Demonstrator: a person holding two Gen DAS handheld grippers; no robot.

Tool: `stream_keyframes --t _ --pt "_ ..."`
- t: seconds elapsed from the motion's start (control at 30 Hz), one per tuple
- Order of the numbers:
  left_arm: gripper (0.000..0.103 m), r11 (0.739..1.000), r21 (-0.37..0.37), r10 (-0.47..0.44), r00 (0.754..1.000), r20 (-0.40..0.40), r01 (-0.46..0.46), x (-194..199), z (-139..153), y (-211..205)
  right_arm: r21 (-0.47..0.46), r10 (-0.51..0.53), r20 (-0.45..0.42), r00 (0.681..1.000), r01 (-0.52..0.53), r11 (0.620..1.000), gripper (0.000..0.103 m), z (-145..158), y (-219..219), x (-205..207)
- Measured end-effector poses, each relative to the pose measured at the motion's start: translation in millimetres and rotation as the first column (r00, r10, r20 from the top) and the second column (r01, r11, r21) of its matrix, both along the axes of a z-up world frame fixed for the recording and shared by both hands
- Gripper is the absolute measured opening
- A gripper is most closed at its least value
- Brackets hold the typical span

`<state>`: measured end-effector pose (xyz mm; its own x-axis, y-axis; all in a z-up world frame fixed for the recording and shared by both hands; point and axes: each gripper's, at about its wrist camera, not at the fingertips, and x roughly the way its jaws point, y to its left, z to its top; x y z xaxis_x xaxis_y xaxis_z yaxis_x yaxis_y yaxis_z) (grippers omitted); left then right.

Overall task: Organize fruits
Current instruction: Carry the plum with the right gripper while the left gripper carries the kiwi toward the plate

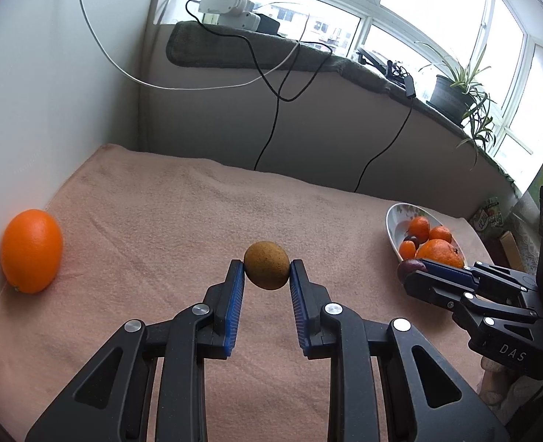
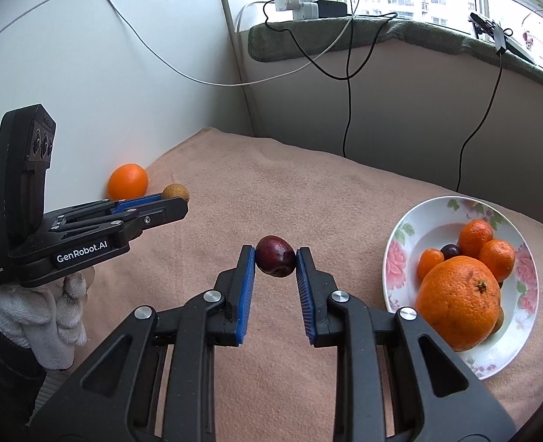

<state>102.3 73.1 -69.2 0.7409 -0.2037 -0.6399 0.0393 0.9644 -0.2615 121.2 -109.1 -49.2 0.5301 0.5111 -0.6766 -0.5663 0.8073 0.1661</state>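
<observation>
The left gripper (image 1: 267, 270) is clenched on a brown kiwi (image 1: 266, 265), held clear above the pink towel (image 1: 183, 213) and well left of the floral plate (image 2: 411, 221). The right gripper (image 2: 275, 258) grips a dark plum (image 2: 275, 256) just left of that plate, which already carries mandarins and a large orange (image 2: 459, 302). Both fruits look light, soft and easily bruised — the pads sit across their middles, which seems right. A loose orange (image 1: 31, 250) lies far left of the plate, by the wall — probably too wide for a casual pinch.

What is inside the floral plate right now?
The floral plate holds one large orange, three small mandarins and a dark plum. A brownish fruit shows beneath the orange, mostly covered.
</observation>
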Motion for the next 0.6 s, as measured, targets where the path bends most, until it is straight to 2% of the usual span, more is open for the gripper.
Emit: stream_keyframes --t 0.6 --pt "0.024 0.99 -0.03 -0.141 0.99 0.017 0.141 14.0 8.7 -72.1 0.021 -0.178 0.038 0.983 0.178 0.984 0.024 11.7 -101.4 7.1"
